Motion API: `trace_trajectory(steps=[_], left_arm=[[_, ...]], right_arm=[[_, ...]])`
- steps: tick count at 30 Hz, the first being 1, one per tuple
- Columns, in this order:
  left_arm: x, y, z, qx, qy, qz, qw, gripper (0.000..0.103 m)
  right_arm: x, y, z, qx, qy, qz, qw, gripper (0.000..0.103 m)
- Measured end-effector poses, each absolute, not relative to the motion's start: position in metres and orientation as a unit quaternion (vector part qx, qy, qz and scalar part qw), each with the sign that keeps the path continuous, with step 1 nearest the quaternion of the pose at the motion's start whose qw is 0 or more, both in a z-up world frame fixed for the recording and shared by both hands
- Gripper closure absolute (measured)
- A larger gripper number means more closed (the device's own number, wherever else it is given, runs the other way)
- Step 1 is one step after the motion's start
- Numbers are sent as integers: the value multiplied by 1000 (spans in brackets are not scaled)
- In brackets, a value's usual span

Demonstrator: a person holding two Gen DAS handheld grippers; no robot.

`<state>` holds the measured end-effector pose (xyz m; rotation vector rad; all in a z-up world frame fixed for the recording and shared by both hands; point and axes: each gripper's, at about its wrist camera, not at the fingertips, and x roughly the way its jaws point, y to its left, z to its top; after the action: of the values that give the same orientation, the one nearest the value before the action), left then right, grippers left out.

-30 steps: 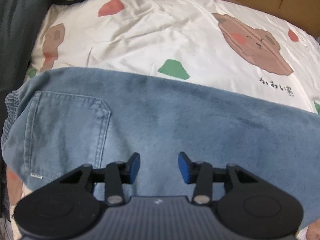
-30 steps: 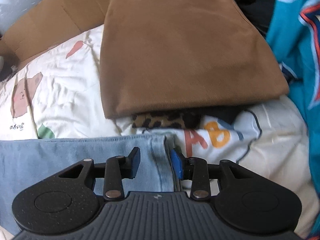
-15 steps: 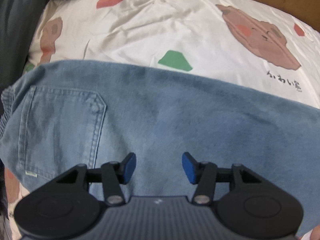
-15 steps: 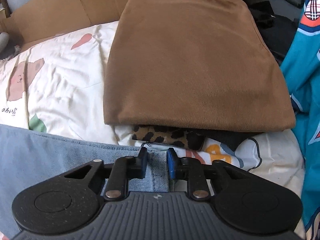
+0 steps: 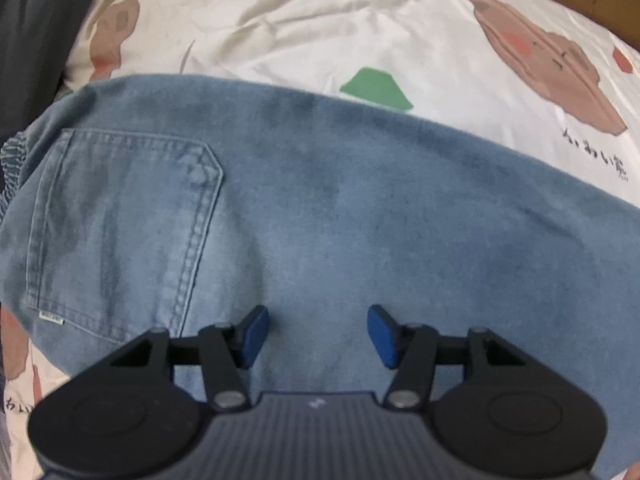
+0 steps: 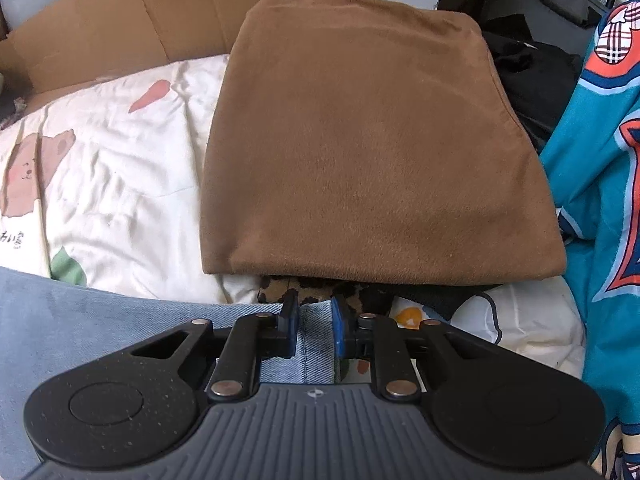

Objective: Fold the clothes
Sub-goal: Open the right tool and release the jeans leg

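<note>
Jeans (image 5: 320,216) laid flat across the bear-print sheet (image 5: 304,32), and everything reads off that denim. Left wrist view first: the left gripper (image 5: 318,334) hangs point-down over the broad seat of the jeans, blue pads spread apart after widening over the last second, with bare denim showing between them and nothing pinched. The back pocket (image 5: 120,236) sits to the left of that gripper, stitching crisp, and a gathered waistband edge peeks out at the far left margin. Beyond the jeans' far edge, the sheet shows a green shape and a brown bear with script beneath.

Over to the right wrist view, which catches what the left one cannot: the hem end of the jeans (image 6: 316,332). The right gripper (image 6: 315,322) has just drawn its jaws in, and the pads now clamp a narrow fold of denim by the hem seam. Just past that hem lies a folded brown garment (image 6: 368,140), stacked on a leopard-print piece (image 6: 288,286) whose edge pokes out underneath. A teal garment (image 6: 600,184) lies right of the stack, and cardboard (image 6: 132,16) rises behind the sheet. Only the left view shows the pocket; only the right shows the stack.
</note>
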<state>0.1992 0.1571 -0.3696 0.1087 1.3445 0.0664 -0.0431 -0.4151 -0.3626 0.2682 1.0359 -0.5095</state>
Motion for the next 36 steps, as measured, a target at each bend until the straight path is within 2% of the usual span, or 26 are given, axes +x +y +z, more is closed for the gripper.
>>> trace_trajectory(steps=[8, 22, 27, 29, 36], left_arm=[[210, 146, -366, 73, 586, 35, 806, 45], [241, 117, -387, 79, 578, 12, 812, 44], [254, 115, -393, 84, 566, 6, 820, 40], [259, 116, -394, 77, 562, 7, 824, 39], [269, 117, -396, 84, 552, -7, 829, 33]], right_arm=[[-27, -419, -376, 124, 505, -251, 816, 87], [-31, -427, -400, 151, 510, -250, 809, 87], [-36, -433, -390, 199, 511, -262, 794, 81], [-41, -433, -379, 207, 505, -255, 798, 73], [-55, -399, -347, 209, 474, -189, 834, 72]])
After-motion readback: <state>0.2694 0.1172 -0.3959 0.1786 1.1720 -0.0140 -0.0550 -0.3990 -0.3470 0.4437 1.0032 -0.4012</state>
